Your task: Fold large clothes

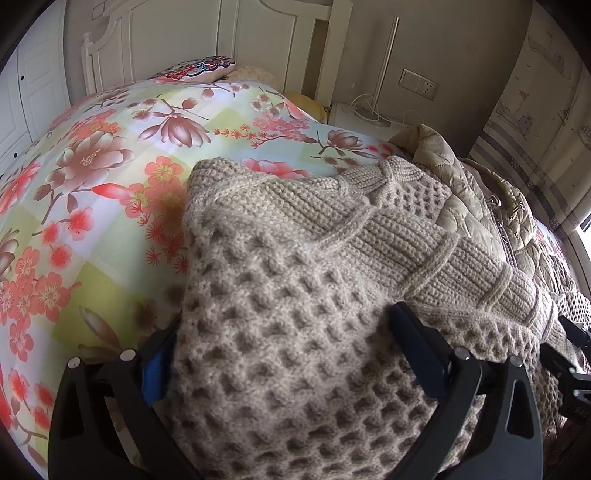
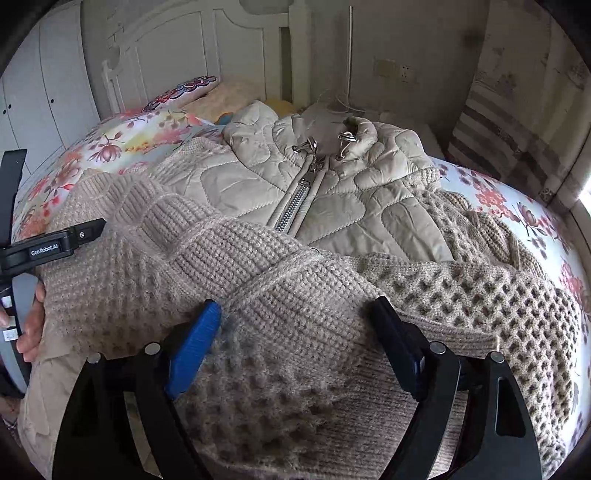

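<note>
A large beige jacket lies on the bed, with a quilted front [image 2: 332, 192], a zip [image 2: 295, 206] and chunky knit sleeves. One knit sleeve [image 2: 229, 266] lies across the front below the zip. My right gripper [image 2: 295, 332] stands open over this knit, its blue pad [image 2: 195, 343] on the left. My left gripper [image 1: 288, 325] also stands wide open, and bulky honeycomb knit [image 1: 280, 302] fills the gap and hides much of its left finger. In the right wrist view the left gripper's body [image 2: 55, 247] and a hand [image 2: 33, 321] on it sit at the left edge.
The bed has a floral cover [image 1: 92, 206] and a patterned pillow [image 1: 203, 68] by the white headboard [image 1: 177, 33]. A bedside table [image 1: 362, 116] with a lamp pole and cables stands behind. A wardrobe [image 1: 26, 92] is at the left, a curtain [image 1: 535, 122] at the right.
</note>
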Action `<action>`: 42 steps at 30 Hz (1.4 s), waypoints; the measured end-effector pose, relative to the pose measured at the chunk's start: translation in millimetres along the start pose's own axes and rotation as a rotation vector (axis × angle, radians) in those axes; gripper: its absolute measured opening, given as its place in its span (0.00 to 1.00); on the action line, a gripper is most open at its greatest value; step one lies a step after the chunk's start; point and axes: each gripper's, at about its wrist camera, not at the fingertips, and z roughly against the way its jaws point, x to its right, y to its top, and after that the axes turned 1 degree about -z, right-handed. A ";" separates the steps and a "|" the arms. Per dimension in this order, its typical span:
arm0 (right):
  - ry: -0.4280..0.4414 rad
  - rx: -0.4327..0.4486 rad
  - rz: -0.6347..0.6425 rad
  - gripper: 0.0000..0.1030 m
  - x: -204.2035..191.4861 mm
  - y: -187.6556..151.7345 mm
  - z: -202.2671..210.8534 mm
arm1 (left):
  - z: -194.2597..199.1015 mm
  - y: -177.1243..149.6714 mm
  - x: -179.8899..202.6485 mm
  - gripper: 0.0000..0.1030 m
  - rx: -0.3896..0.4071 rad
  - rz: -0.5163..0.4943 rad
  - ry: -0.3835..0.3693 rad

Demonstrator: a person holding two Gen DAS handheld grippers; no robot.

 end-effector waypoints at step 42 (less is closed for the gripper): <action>-0.047 0.093 -0.156 0.83 104.9 4.4 6.5 | -148.7 223.7 93.1 0.97 -0.352 0.083 -0.437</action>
